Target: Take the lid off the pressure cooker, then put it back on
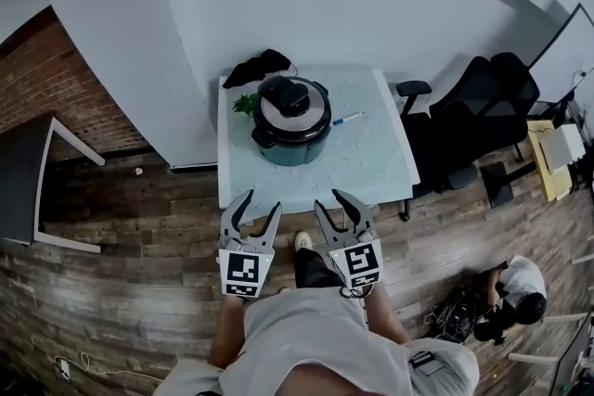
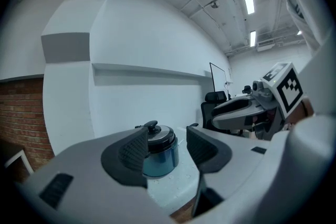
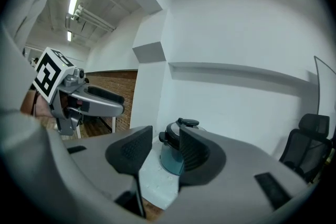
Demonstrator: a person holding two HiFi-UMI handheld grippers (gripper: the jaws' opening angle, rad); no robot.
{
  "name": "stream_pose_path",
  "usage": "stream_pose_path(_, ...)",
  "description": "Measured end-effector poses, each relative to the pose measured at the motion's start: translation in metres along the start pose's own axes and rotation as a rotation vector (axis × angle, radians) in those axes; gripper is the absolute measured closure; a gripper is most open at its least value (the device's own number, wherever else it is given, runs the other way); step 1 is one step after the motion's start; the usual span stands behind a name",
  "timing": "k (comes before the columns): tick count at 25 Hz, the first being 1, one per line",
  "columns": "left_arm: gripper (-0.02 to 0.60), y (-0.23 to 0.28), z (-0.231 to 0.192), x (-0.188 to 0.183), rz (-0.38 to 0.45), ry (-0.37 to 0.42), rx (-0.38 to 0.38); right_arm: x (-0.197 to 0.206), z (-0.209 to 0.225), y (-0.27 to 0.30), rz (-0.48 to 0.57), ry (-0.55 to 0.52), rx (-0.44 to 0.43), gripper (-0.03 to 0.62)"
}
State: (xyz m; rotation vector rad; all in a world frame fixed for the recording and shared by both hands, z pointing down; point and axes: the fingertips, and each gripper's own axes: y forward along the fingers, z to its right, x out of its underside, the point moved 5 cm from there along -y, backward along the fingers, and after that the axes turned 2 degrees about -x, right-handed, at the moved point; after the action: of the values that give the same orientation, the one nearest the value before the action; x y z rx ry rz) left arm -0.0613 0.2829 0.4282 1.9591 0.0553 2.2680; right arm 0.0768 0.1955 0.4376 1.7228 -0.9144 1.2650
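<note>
Pressure cooker (image 1: 291,133) on the tabletop (image 1: 371,164), lid (image 1: 293,104) on.
Left hand-held gripper (image 1: 260,204) and right hand-held gripper (image 1: 330,200) hover off the near edge, jaws apart, empty.

Pen (image 1: 347,119) and black cloth (image 1: 261,67) on white table (image 1: 371,164); office chair (image 1: 483,97) beside

The dark object (image 1: 262,65) behind the pressure cooker (image 1: 291,123) is unidentifiable.

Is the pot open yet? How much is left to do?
Nothing looks done yet: the lid sits on the pressure cooker on the table. Nothing is in hand: the left gripper and right gripper are open and empty, well short of the cooker. Left: reach in, take the lid off, put it back.
</note>
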Motion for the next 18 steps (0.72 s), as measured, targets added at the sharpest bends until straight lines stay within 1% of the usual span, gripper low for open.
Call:
stream_pose_path(5, 0.356, 0.037, -0.021, -0.011, -0.006, -0.001, -0.033, -0.012, 0.029, 0.039, 0.010, -0.006, -0.034, 0.433)
stream_pose_path(9, 0.356, 0.067, -0.031, -0.018, -0.010, -0.006, -0.053, -0.017, 0.057, 0.063, 0.001, -0.010, -0.043, 0.434)
stream_pose_path(18, 0.356, 0.133, -0.036, -0.027, -0.050, -0.001, -0.090, -0.015, 0.114, 0.109, 0.004, 0.005, -0.102, 0.434)
